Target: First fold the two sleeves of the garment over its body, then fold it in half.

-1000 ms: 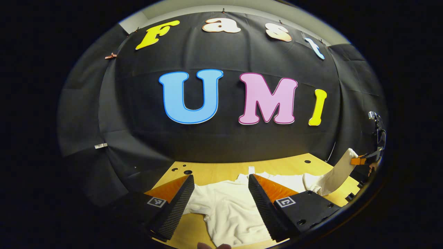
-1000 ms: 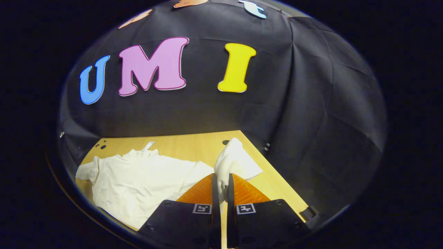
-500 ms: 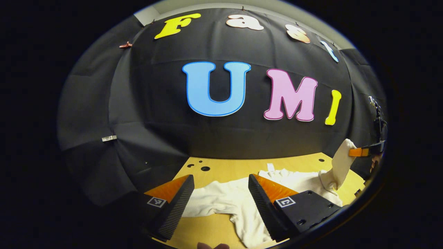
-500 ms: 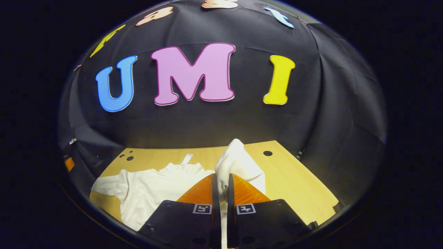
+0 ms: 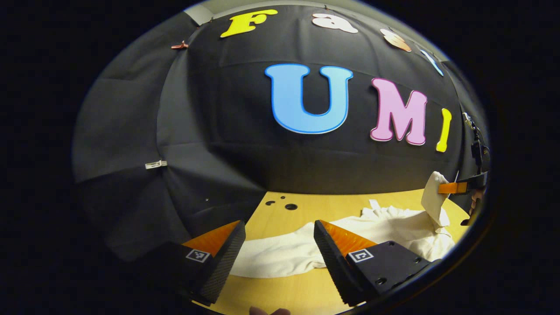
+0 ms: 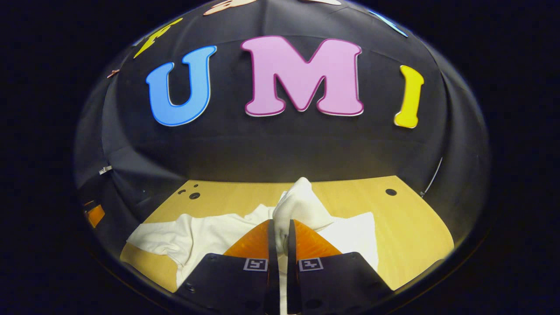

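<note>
One sleeve (image 6: 299,203) seemingly farther over body (image 6: 205,234).

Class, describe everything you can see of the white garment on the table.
The garment is white, soft-looking cloth, lying rumpled on the wooden table. One sleeve is lifted off it, pinched between the shut fingers of the right gripper. The other sleeve lies flat beyond the open left gripper.

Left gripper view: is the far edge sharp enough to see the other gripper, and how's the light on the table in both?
Left gripper view: right gripper sits squeezed at the fisheye rim, small but readable, pinching the white sleeve; table evenly lit. Right gripper view: sharp, table warm and glare-free, garment bright, not blown out.
</note>
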Available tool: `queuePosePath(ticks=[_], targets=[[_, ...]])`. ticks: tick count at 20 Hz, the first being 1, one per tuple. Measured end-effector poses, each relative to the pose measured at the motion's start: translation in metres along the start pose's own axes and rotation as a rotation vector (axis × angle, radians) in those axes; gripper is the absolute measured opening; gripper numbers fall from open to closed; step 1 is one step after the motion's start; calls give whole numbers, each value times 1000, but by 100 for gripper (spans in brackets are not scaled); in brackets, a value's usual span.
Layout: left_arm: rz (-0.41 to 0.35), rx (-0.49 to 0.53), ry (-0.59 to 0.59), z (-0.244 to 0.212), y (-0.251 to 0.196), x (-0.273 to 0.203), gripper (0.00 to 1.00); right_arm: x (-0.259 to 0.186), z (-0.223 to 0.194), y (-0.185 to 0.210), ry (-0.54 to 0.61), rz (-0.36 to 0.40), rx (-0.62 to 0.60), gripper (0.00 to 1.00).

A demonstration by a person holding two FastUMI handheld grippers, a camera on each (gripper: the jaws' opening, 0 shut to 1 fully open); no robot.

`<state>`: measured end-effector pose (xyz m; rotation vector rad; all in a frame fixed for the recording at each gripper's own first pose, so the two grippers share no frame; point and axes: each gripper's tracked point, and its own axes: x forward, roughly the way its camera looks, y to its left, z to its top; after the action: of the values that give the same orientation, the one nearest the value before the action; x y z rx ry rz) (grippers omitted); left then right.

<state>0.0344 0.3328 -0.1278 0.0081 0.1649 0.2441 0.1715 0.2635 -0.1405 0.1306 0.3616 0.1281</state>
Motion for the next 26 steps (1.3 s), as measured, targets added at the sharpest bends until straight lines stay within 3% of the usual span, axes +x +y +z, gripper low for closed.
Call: queuePosePath(ticks=[3,8,15,17,18,19,20,21,22,24,25,26], targets=[[53,-22,35,-23,32,6,99,24,-29,42,70,80,-31,11],[129,-41,83,-56,77,10,99,50,-77,88,173,143,-95,11],[146,-102,205,-115,117,29,99,63,-135,126,313,183,-129,17],[146,-126,232,-127,122,34,98,60,-139,137,334,220,-89,23],[145,-136,246,-131,125,38,96,56,-140,144,345,246,-76,39],[142,-143,262,-138,127,41,96,55,-144,149,353,266,-73,45],[141,-144,278,-144,128,45,95,51,-146,156,364,292,-69,45],[141,-142,292,-150,128,50,95,45,-150,167,378,336,-57,36],[142,-139,304,-153,130,54,95,35,-151,180,393,396,-33,46],[145,-139,332,-163,134,63,96,18,-147,191,402,467,-9,51],[144,-139,350,-169,135,66,95,13,-145,189,398,477,-4,45],[142,-137,367,-174,137,70,95,8,-141,185,391,476,4,46]])
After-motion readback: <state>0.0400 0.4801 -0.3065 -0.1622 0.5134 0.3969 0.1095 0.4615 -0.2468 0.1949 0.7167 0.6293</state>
